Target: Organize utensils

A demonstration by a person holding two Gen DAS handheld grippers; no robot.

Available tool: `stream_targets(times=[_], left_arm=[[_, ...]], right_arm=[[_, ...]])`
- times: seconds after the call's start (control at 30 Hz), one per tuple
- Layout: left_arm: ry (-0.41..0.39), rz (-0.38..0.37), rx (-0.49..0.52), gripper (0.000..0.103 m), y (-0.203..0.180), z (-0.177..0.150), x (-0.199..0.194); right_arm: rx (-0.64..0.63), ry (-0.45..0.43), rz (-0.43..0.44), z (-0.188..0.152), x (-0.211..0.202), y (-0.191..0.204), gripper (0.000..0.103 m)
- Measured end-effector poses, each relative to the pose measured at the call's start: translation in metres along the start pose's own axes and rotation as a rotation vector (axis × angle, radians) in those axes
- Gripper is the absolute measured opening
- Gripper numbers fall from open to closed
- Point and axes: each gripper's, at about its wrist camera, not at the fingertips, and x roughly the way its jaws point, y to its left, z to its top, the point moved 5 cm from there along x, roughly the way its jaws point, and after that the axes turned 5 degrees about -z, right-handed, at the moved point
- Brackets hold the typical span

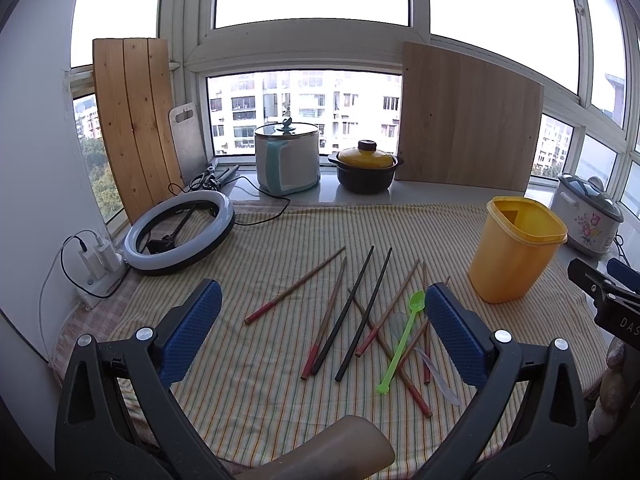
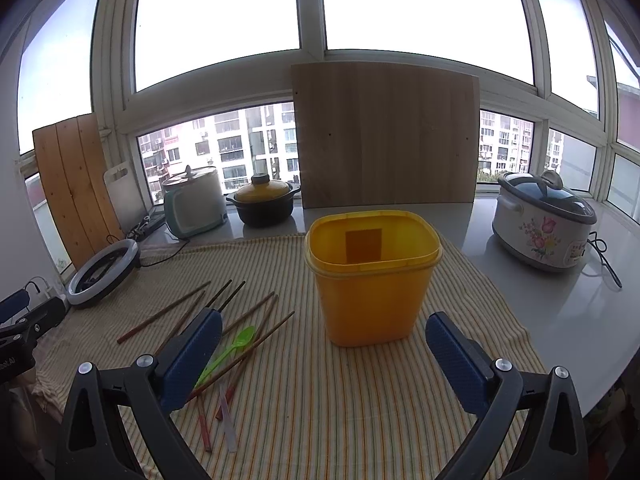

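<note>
Several chopsticks, brown with red ends and two black ones (image 1: 352,312), lie scattered on the striped cloth (image 1: 260,392). A green plastic spoon (image 1: 402,340) and a clear spoon (image 1: 438,376) lie among them. A yellow plastic container (image 1: 516,248) stands upright and empty to their right; it also shows in the right wrist view (image 2: 372,276). My left gripper (image 1: 322,336) is open above the chopsticks, holding nothing. My right gripper (image 2: 322,360) is open in front of the container, with the chopsticks (image 2: 240,320) and green spoon (image 2: 230,350) by its left finger.
A ring light (image 1: 180,234) and a charger block (image 1: 98,268) sit at the left. A white cooker (image 1: 288,160), a yellow-lidded pot (image 1: 366,166) and two wooden boards (image 1: 468,124) stand on the sill. A floral rice cooker (image 2: 544,224) is at the right.
</note>
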Motion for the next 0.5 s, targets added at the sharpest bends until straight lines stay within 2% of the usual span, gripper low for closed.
stream_targets(times=[0.5], left_arm=[[0.000,-0.002,-0.001,0.103,0.0010,-0.0008,-0.0002]], right_arm=[[0.006,0.014,0.007,0.0000,0.0015,-0.0014,0.103]])
